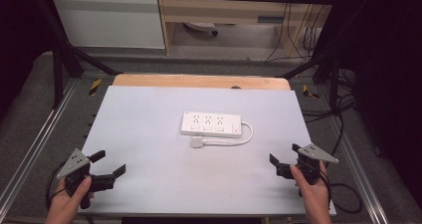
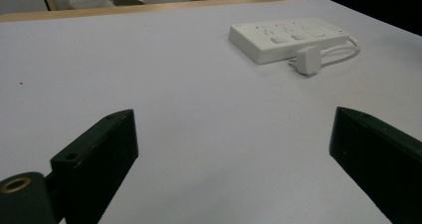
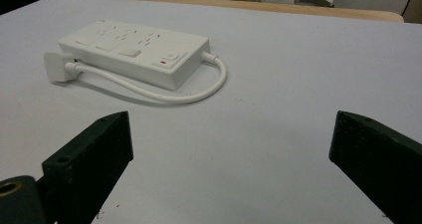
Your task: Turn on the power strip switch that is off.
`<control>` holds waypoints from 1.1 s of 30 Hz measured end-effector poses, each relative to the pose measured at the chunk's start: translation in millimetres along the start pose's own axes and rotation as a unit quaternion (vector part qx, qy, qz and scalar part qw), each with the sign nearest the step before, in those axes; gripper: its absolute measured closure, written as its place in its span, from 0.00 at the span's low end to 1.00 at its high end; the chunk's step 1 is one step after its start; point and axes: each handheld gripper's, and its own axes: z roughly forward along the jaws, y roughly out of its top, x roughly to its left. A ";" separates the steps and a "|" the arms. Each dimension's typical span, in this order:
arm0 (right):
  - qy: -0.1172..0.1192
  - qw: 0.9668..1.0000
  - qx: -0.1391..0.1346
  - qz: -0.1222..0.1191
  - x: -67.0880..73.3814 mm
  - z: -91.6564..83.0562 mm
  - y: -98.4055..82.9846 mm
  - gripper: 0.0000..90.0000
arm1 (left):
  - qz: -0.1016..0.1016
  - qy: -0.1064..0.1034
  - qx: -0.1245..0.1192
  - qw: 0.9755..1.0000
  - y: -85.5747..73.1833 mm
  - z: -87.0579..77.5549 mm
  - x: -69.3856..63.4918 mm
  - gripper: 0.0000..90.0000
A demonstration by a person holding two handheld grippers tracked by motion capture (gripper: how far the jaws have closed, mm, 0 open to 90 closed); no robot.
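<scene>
**Risks before reaching for the power strip**

Near the middle of the white table (image 1: 149, 184): a white power strip (image 1: 211, 124), lying flat with sockets up. From its right end, a short cord (image 1: 247, 134), looping back along the near side to the plug (image 1: 198, 142), just beside the near edge of the strip.

At the near left corner, well apart from the strip: the left gripper (image 1: 109, 163), jaws spread wide, holding nothing. At the near right edge: the right gripper (image 1: 284, 153), likewise spread wide and empty.

Possible to go wrong from here:

- Pushing instead of gripping. Looks light and rests on a smooth surface, so probably slides away if touched by one jaw first. Safer to steady the strip with one gripper while working with the other.
- Pinching the plug badly. Small and rounded; may twist or pop out if squeezed near a corner. Cannot tell from these views which way the pins point.
- Dragging the strip by the cord. Seems short and rather stiff, so pulling the plug far probably turns the strip or lifts its right end.
- Catching the loop. Easy to hook with a jaw when coming in from the right side.
- Closing too early. With jaws so wide, easy to take cord and plug together.
</scene>
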 end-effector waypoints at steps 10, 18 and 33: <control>0.010 1.000 0.004 -0.006 7.2 0.1 3.5 0.04 | 0.000 0.000 0.000 1.000 -0.1 0.0 0.0 0.06; 0.024 1.000 -0.012 -0.001 15.3 -2.7 12.1 0.03 | 0.003 0.001 0.002 1.000 -0.1 0.9 -1.1 0.06; 0.039 0.999 -0.007 -0.015 26.9 9.3 36.4 0.03 | 0.005 -0.002 0.003 1.000 -0.2 1.1 -0.7 0.06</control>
